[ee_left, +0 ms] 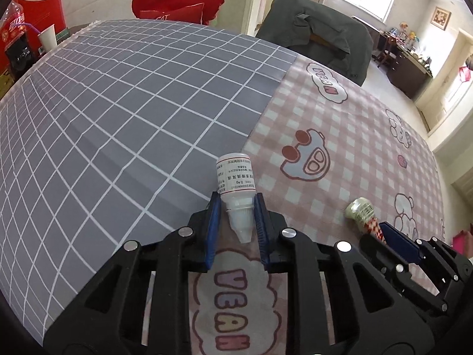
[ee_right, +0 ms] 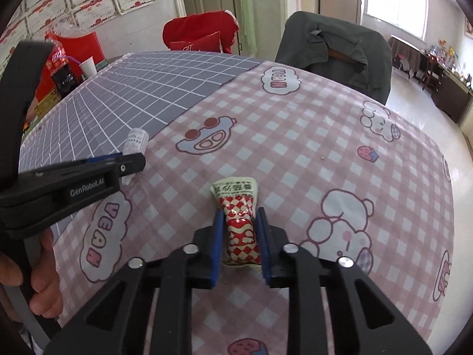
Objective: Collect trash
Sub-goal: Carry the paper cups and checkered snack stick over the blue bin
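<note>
A small white dropper bottle (ee_left: pixel 235 177) lies where the grey grid cloth (ee_left: pixel 118 103) meets the pink checked cloth (ee_left: pixel 340 136). My left gripper (ee_left: pixel 236 207) is shut on its cap end, blue pads (ee_left: pixel 214 216) pressing both sides. From the right wrist view the same bottle (ee_right: pixel 136 142) pokes out past the left gripper (ee_right: pixel 130 162). A red-and-white checked sauce packet (ee_right: pixel 241 207) lies on the pink cloth (ee_right: pixel 295 148), pinched at its middle by my right gripper (ee_right: pixel 240 217). The packet (ee_left: pixel 362 211) and right gripper (ee_left: pixel 393 233) also show at the left wrist view's lower right.
A chair draped with a grey jacket (ee_right: pixel 340 47) and a red-covered chair (ee_right: pixel 201 32) stand at the far side. A paper cup with a straw (ee_left: pixel 48 37) and a cola bottle (ee_left: pixel 14 38) sit far left. The table edge drops to the floor (ee_right: pixel 428 112) on the right. A hand (ee_right: pixel 44 281) grips the left handle.
</note>
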`<state>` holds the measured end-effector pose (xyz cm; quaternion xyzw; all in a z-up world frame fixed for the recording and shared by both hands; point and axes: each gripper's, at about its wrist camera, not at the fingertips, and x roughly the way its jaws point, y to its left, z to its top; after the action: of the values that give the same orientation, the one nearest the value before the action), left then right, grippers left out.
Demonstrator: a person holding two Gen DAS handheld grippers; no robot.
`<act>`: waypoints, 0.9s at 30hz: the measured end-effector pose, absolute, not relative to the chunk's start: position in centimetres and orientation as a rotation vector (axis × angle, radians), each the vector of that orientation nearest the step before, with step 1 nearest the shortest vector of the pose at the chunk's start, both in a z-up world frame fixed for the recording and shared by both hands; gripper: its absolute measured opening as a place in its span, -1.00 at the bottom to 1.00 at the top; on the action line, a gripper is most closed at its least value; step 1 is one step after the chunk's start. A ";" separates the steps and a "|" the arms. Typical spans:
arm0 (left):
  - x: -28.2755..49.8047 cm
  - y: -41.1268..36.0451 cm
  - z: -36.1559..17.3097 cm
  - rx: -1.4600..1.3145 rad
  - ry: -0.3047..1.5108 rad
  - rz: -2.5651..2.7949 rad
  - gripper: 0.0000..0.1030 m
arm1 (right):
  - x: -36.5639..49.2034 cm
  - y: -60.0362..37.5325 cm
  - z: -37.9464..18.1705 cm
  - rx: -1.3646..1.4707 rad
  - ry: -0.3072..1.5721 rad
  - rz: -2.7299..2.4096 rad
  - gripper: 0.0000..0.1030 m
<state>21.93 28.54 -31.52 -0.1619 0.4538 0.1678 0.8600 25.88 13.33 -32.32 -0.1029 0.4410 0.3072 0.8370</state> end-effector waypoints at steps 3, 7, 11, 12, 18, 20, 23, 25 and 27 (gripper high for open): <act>21.5 28.0 -30.7 -0.354 0.941 0.346 -0.56 | 26.0 12.5 -31.5 -0.165 0.935 0.628 -0.72; 21.1 26.5 -28.9 -0.350 0.926 0.311 -0.56 | 25.9 11.3 -30.1 -0.088 0.941 0.615 -0.72; 20.8 24.8 -27.4 -0.339 0.919 0.287 -0.56 | 25.4 9.9 -28.4 -0.023 0.933 0.604 -0.72; 20.7 24.3 -27.1 -0.338 0.919 0.282 -0.56 | 25.3 9.4 -27.9 -0.002 0.932 0.605 -0.72; 19.9 19.8 -24.8 -0.310 0.916 0.228 -0.56 | 24.2 5.2 -25.4 0.109 0.904 0.562 -0.72; 19.7 17.9 -24.2 -0.300 0.917 0.206 -0.56 | 23.6 3.1 -24.7 0.155 0.896 0.528 -0.72; 19.4 14.7 -23.4 -0.285 0.909 0.156 -0.56 | 22.6 -0.6 -23.7 0.218 0.876 0.469 -0.72; 19.2 11.8 -22.7 -0.262 0.896 0.109 -0.56 | 21.6 -3.5 -23.0 0.253 0.859 0.428 -0.72; 19.1 9.6 -22.2 -0.242 0.885 0.074 -0.56 | 20.7 -5.9 -22.4 0.273 0.840 0.390 -0.72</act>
<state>19.08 9.63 -22.20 -0.1168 0.4271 0.0355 0.8959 20.71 -5.91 -22.43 0.1315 0.4040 0.1877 0.8856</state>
